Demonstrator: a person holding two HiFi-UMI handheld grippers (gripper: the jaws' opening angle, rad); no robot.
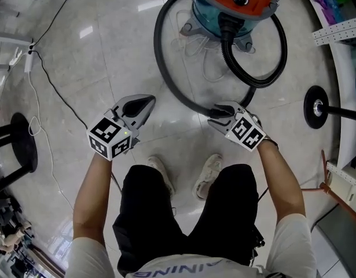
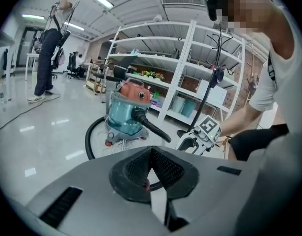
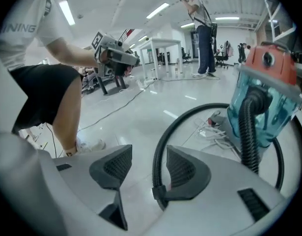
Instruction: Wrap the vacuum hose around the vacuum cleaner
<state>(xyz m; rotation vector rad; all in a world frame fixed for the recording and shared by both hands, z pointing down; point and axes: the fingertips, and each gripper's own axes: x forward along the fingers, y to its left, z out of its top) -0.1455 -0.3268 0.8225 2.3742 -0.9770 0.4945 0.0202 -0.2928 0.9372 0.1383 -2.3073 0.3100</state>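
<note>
Above glossy floor (image 1: 108,68), vacuum hose (image 3: 157,166) sits between right gripper's (image 3: 149,150) parted jaws.

We've got our left gripper (image 1: 149,103) centre-left, jaws together; our right gripper (image 1: 216,113) centre-right, jaws wide apart, both angled downward.

Vacuum cleaner (image 1: 232,7), top beyond head view's upper edge

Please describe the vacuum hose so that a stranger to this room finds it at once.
On the floor stands the vacuum cleaner, a blue-green drum with an orange top. The vacuum hose is the black tube leaving its front and sweeping in a wide loop to the right gripper. Unlike the thin black cable, it is thick and ribbed.
</note>
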